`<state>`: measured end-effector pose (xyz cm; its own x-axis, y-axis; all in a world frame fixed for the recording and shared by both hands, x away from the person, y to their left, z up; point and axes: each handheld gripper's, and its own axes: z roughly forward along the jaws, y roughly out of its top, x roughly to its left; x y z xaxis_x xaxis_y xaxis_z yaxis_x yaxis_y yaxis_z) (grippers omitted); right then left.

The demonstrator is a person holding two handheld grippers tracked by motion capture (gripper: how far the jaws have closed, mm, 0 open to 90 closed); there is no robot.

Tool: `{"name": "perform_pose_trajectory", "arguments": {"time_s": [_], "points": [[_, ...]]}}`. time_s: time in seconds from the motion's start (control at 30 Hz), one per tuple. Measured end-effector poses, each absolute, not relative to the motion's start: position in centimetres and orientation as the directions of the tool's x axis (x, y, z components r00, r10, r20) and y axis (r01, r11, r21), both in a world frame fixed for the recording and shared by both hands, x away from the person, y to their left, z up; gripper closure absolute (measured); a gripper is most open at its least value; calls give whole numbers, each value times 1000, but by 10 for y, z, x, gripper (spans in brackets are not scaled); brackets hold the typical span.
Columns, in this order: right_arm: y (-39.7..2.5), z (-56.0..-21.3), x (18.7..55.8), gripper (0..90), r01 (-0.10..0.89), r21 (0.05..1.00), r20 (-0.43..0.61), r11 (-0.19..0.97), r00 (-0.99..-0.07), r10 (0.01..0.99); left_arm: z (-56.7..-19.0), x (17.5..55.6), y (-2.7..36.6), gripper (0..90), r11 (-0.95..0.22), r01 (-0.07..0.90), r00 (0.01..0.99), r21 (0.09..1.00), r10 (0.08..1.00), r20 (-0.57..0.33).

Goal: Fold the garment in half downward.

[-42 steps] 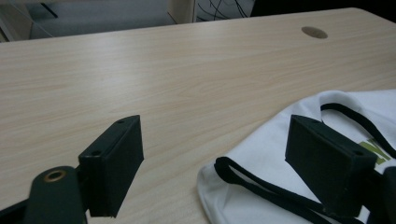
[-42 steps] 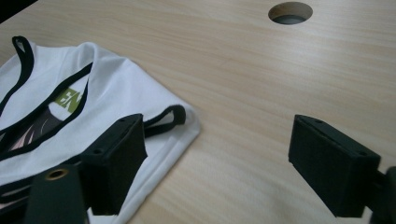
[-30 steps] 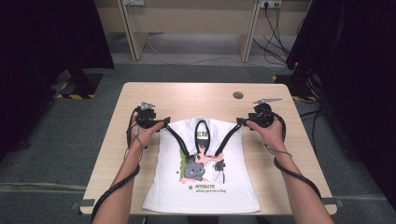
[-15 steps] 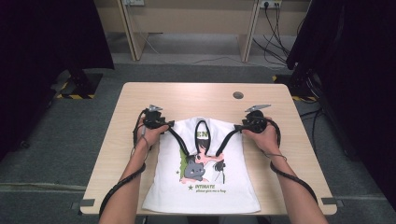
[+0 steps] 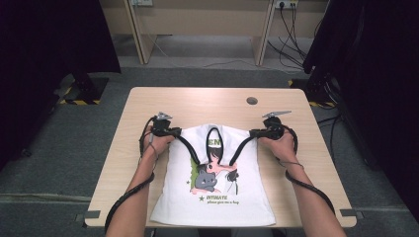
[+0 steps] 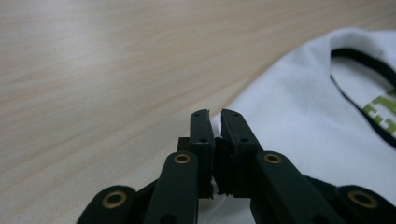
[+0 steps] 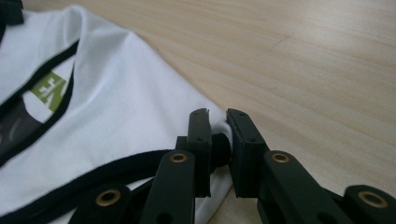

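A white T-shirt [image 5: 217, 182] with black trim and a cartoon print lies flat on the wooden table [image 5: 207, 101], sleeves folded in. My left gripper [image 5: 174, 131] is shut on its left shoulder corner; in the left gripper view the jaws pinch white cloth [image 6: 299, 116] at my left gripper [image 6: 214, 114]. My right gripper [image 5: 256, 132] is shut on the right shoulder corner; in the right gripper view cloth [image 7: 116, 93] is squeezed at my right gripper [image 7: 217, 114]. Both grippers rest low at the table.
A small round dark cable hole [image 5: 252, 100] sits in the table behind the right gripper. Bare wood runs along the far edge and both sides of the shirt. Cables [image 5: 296, 22] hang behind the table.
Both grippers have moved inward toward the shirt's shoulder corners and shut on the cloth; the shirt itself lies as before.
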<state>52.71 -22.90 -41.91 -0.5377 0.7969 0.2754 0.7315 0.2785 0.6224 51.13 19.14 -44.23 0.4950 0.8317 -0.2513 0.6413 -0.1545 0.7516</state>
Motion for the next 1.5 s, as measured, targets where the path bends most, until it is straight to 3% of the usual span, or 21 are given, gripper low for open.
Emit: {"name": "perform_pose_trajectory", "arguments": {"time_s": [0.27,0.5,1.5], "points": [[-238,-397,533,807,724,655,329,217,-531,781,-422,511,206,830,-8,618,473,786,802,-364],[-239,-382,535,807,707,682,354,188,-544,761,-404,513,209,829,35,598,477,800,787,-391],[-245,-336,549,807,664,728,322,171,-552,769,-367,522,203,827,60,509,494,859,797,-348]]}}
